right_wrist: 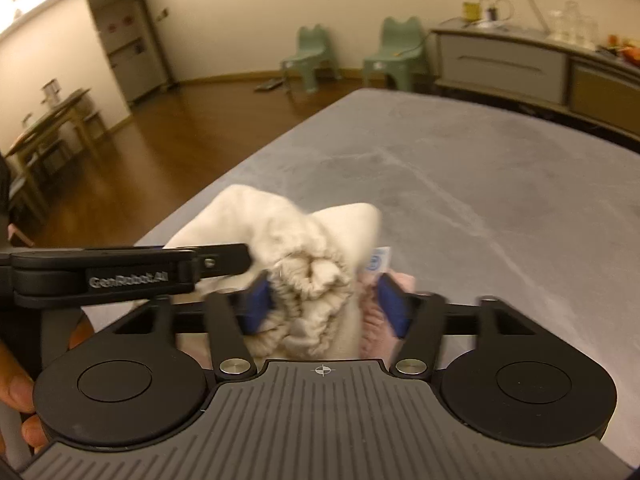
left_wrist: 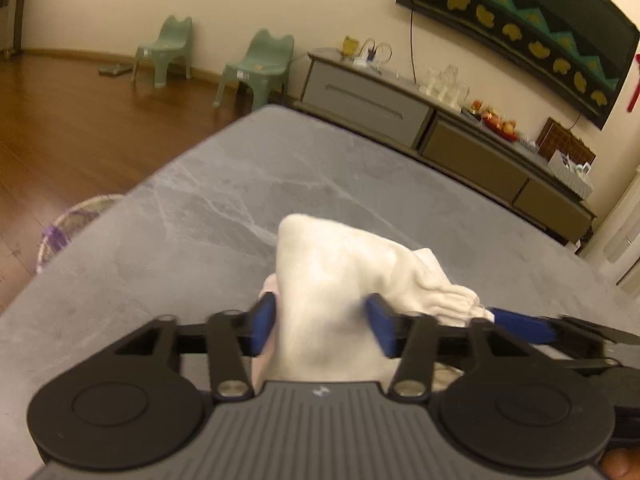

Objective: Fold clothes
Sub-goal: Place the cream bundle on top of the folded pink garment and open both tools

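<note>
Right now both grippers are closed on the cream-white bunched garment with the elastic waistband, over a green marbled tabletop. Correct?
Not quite: the marbled tabletop is grey, not green, as the right wrist view shows. The rest holds: the left gripper and the right gripper each pinch the cream-white bunched garment with the elastic waistband.

from my feed the garment (right_wrist: 276,224) looks like soft matt cream cloth with a ribbed, gathered elastic hem. the table (left_wrist: 240,184) is smooth grey marble-look stone, the floor (left_wrist: 60,128) glossy wood, and the green chairs (left_wrist: 256,68) are plain matt plastic.
</note>
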The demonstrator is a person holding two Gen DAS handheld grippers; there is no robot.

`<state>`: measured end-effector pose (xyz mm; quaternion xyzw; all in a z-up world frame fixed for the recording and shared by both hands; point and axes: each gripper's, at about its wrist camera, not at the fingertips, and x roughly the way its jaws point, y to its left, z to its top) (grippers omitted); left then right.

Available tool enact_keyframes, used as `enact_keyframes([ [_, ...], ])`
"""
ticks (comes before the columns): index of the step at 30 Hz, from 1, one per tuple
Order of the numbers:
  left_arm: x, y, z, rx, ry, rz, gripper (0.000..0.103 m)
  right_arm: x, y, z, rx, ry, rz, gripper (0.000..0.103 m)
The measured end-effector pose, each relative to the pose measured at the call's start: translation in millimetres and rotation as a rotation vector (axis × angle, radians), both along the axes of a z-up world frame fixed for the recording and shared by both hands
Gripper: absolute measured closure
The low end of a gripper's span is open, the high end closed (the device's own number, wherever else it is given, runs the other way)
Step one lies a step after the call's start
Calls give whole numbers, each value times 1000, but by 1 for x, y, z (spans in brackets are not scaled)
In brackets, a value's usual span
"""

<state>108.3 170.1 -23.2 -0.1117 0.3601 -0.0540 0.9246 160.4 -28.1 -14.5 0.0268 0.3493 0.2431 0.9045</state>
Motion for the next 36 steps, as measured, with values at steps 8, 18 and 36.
enact_keyframes([
  [8,-45,-9,18,205,-57,34,13,-58,-19,21,-133,-56,-105,14],
  [18,-102,-20,12,17,-57,43,0,-125,-18,27,-203,-60,-94,9],
  [36,-123,-35,9,-11,-102,9,0,-159,-9,10,-220,-48,-65,9],
])
